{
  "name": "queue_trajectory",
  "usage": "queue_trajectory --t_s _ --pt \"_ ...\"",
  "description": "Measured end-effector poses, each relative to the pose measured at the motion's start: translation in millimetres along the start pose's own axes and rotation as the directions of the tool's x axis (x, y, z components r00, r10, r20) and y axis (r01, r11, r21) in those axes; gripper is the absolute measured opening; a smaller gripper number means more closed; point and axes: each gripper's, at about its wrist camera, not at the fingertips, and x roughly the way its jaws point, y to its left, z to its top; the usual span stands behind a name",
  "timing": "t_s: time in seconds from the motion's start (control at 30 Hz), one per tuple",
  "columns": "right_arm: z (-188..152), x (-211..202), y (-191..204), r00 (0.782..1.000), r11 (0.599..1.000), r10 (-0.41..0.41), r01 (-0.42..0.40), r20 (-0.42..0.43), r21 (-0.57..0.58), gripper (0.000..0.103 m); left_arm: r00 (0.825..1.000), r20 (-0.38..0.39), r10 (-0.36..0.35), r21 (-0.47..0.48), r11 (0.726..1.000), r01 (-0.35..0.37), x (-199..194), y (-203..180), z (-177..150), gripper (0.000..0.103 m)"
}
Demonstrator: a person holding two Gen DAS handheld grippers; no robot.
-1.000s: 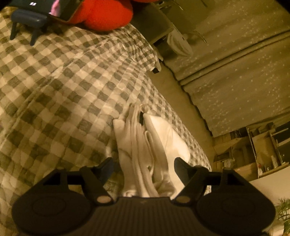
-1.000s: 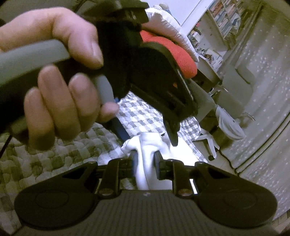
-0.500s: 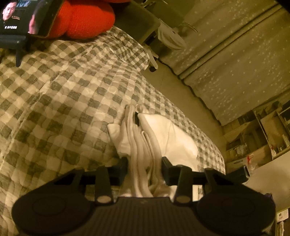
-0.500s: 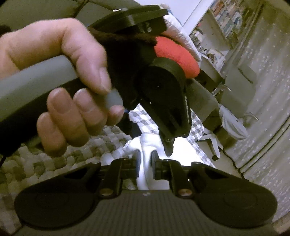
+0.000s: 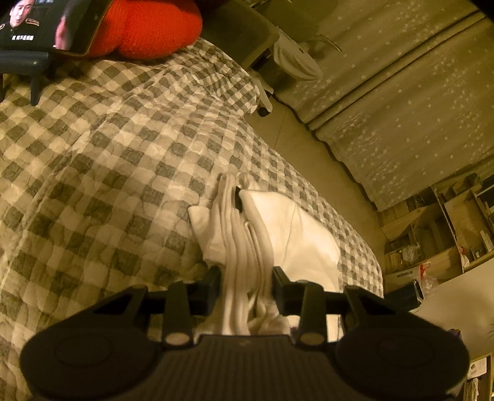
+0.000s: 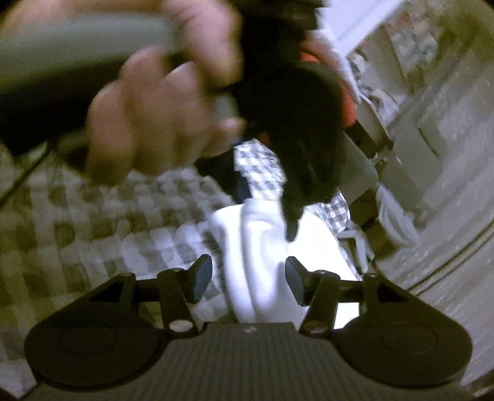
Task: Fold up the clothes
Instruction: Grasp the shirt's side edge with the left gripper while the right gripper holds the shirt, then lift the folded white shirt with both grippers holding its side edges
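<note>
A white garment (image 5: 293, 234) lies gathered into long folds on the checked quilt (image 5: 92, 172), near the bed's right edge. My left gripper (image 5: 246, 276) is shut on the bunched folds, with both pads pressing the cloth. In the right wrist view the same garment (image 6: 253, 228) runs between the fingers of my right gripper (image 6: 248, 268). Its jaws are opening and the pads stand clear of the cloth. A hand (image 6: 154, 117) holding the left gripper's black body (image 6: 296, 132) fills the upper part of that blurred view.
A red cushion (image 5: 148, 27) and a lit screen on a stand (image 5: 40, 24) sit at the far end of the bed. A strip of floor (image 5: 308, 160), star-patterned curtains (image 5: 401, 108), a chair (image 5: 247, 40) and cluttered shelves (image 5: 447, 228) lie to the right.
My left jaws have come together on the bunched white cloth. My right jaws, pinched on the cloth before, have spread apart and let it go.
</note>
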Motion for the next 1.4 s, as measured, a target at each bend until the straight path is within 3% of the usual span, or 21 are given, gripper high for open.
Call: queue_trajectory --t_s 0.17,0.23,0.33,0.4,0.53,0.6,0.77,0.87,0.9,1.0,1.2,1.27,1.4 --pt "3.8 14.6 15.0 0.996 0.994 -0.085 0.086 0.019 -0.073 0.055 1.0 -0.018 -0.013 -0.036 0.999 0.013 -2.2 7.0 0.3 0.037" --pt "3.4 19.2 14.7 0.997 0.994 -0.081 0.082 0.02 -0.077 0.038 0.999 -0.028 -0.023 -0.065 0.998 0.021 -3.2 12.8 1.3 0.037" --pt "5.1 13.3 -3.2 0.998 0.999 -0.053 0.052 0.036 0.009 0.026 0.998 -0.04 -0.057 -0.126 0.991 0.052 -5.6 22.7 3.3 0.045" --pt "5.6 7.7 -18.0 0.998 0.996 -0.043 0.039 0.051 0.077 0.025 0.995 -0.037 -0.091 -0.172 0.982 0.084 -9.3 28.3 4.3 0.056" --pt "3.3 -0.1 -42.9 0.998 0.982 -0.012 -0.001 0.069 0.187 0.024 0.993 -0.034 -0.117 -0.205 0.973 0.108 -13.3 30.9 -0.1 0.063" --pt "6.2 0.7 -43.5 0.997 0.982 -0.011 -0.003 0.07 0.191 0.024 0.993 -0.033 -0.113 -0.209 0.972 0.104 -11.9 29.6 -2.3 0.069" --pt "10.8 -0.9 -33.4 0.997 0.983 -0.014 0.001 0.071 0.185 0.024 0.993 -0.014 -0.114 -0.167 0.98 0.11 -2.7 16.0 -5.0 0.071" --pt "11.0 -5.5 -25.5 0.997 0.985 -0.011 -0.002 0.075 0.174 0.024 0.995 -0.013 -0.095 -0.119 0.989 0.093 6.4 9.1 0.2 0.064" --pt "10.7 -6.6 -23.7 0.997 0.986 -0.01 -0.003 0.075 0.167 0.024 0.996 -0.015 -0.086 -0.096 0.992 0.084 9.8 6.5 2.1 0.053" --pt "5.8 -4.3 -25.5 0.998 0.988 0.005 -0.015 0.07 0.154 0.024 0.999 -0.015 -0.029 -0.003 1.0 0.029 15.2 -2.6 5.8 0.038" --pt "6.9 -5.1 -26.3 0.998 0.99 0.037 -0.045 0.06 0.137 0.026 1.0 0.011 0.004 0.091 0.996 -0.005 11.6 -12.4 10.2 0.034" --pt "2.0 -17.6 -37.6 0.993 0.983 0.085 -0.096 0.079 0.155 0.031 1.0 0.02 0.021 0.125 0.992 -0.023 11.5 -18.3 10.3 0.034" --pt "-11.9 -43.5 -70.0 0.978 0.952 0.167 -0.193 0.124 0.237 0.028 0.999 0.018 0.046 0.136 0.989 -0.048 16.6 -22.9 12.0 0.034"
